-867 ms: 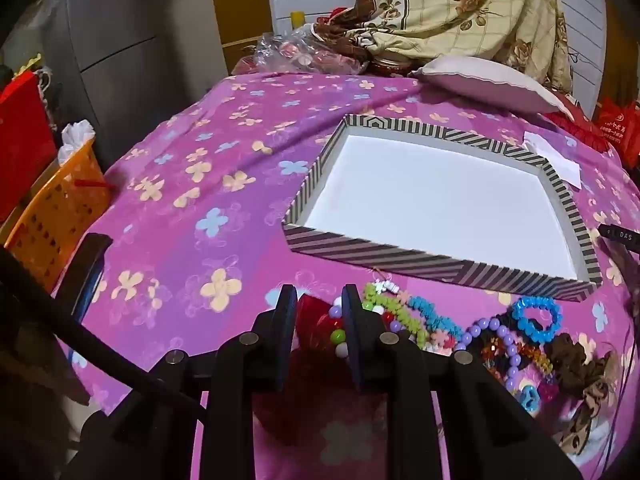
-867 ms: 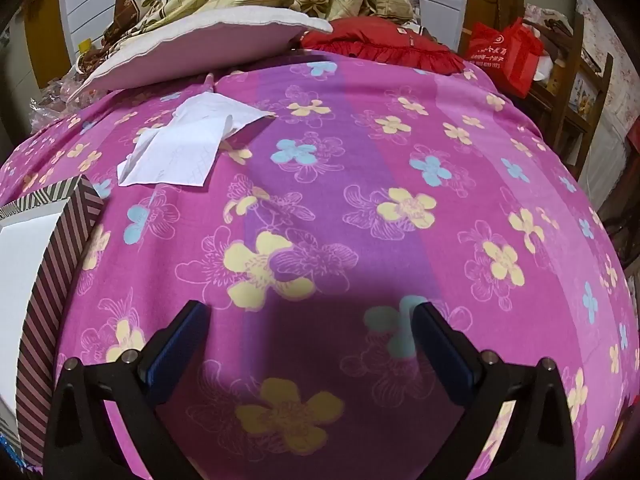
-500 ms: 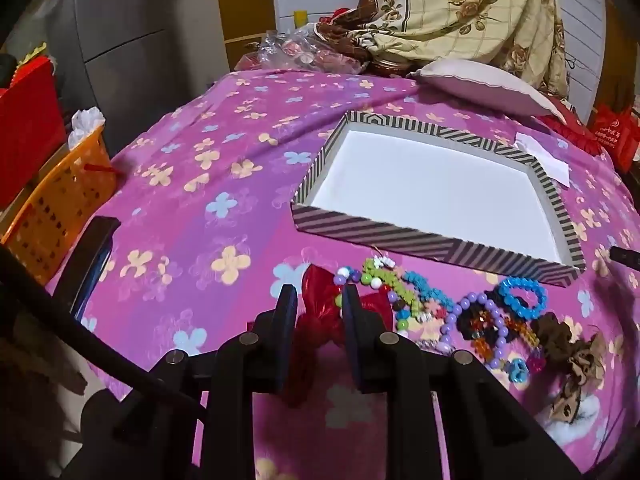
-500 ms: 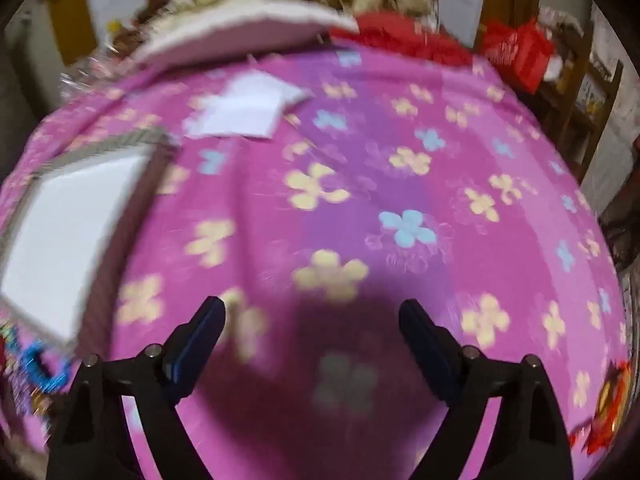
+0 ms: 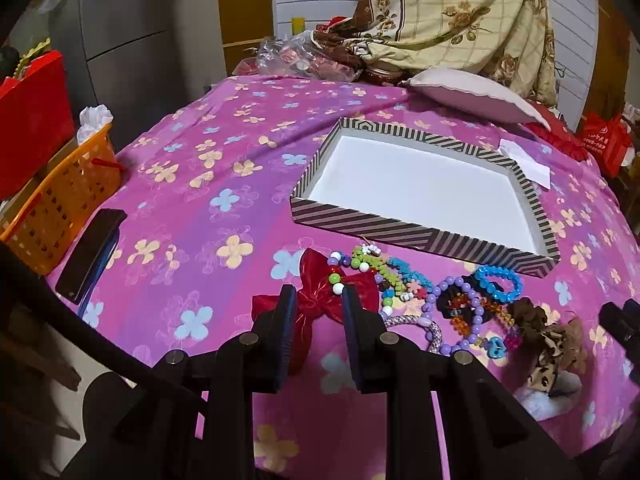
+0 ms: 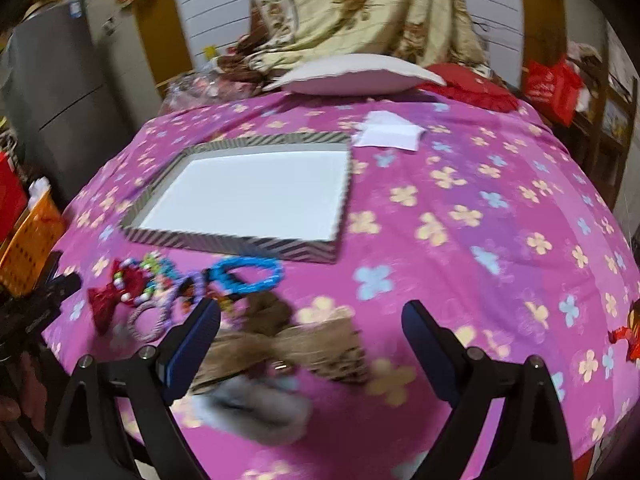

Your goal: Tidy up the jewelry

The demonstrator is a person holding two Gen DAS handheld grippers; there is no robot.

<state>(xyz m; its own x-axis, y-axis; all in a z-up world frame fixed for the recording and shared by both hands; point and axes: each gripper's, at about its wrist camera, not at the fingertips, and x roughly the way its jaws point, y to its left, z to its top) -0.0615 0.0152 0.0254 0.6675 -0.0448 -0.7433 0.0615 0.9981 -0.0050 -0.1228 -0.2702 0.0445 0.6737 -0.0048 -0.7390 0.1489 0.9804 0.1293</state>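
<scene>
Red bow (image 5: 320, 294) sat clamped in the left tongs (image 5: 318, 300) beside the striped tray (image 5: 400, 232); tangled beads (image 5: 360, 264) might drag along. Right tongs (image 6: 312, 316) gaped empty above the brown scrunchie (image 6: 288, 340).

A glossy red bow (image 5: 320, 294) lies on matt flowered cloth (image 5: 192, 208) beside shiny plastic beads (image 5: 460, 312). The striped box (image 5: 400, 232) looks like smooth cardboard; the basket (image 5: 60, 208) at nine o'clock, orange plastic.

One striped tray (image 5: 420, 236); one red bow (image 5: 320, 292); perhaps five bead bracelets (image 5: 498, 282).
</scene>
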